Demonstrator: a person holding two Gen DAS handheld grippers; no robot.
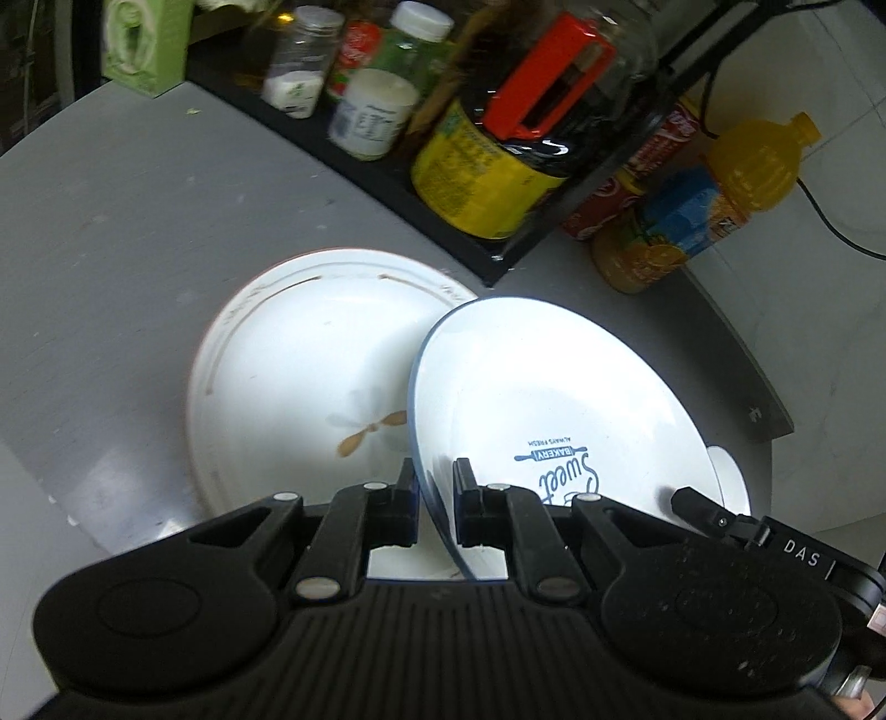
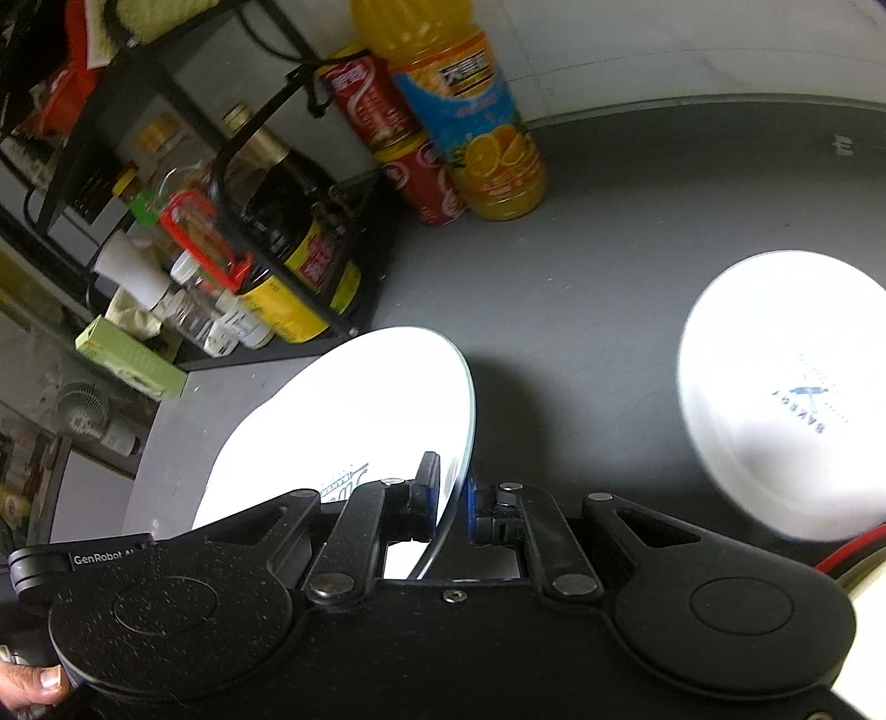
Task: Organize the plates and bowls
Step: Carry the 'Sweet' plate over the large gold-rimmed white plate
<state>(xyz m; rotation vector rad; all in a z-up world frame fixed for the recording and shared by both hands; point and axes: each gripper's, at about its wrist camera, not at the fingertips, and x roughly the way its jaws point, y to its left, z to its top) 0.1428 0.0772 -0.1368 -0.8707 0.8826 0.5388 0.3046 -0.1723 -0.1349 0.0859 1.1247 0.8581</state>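
A blue-rimmed plate (image 1: 554,399) printed "Sweet Bakery" is tilted above the grey table (image 1: 111,249). My left gripper (image 1: 434,487) is shut on its near rim. My right gripper (image 2: 453,493) is shut on the rim of the same plate (image 2: 360,404) from the other side. Flat on the table behind and left of the held plate lies a larger white plate (image 1: 299,376) with a dragonfly motif. To the right a white bowl (image 2: 786,399) with a "Bakery" print rests on the table, apart from both grippers.
A black rack (image 1: 387,171) at the back holds jars and a dark sauce bottle (image 1: 498,166) with a red handle. An orange juice bottle (image 2: 470,111) and red cans (image 2: 410,160) stand beside it. The green box (image 1: 144,44) is at far left. The table edge (image 1: 764,387) runs on the right.
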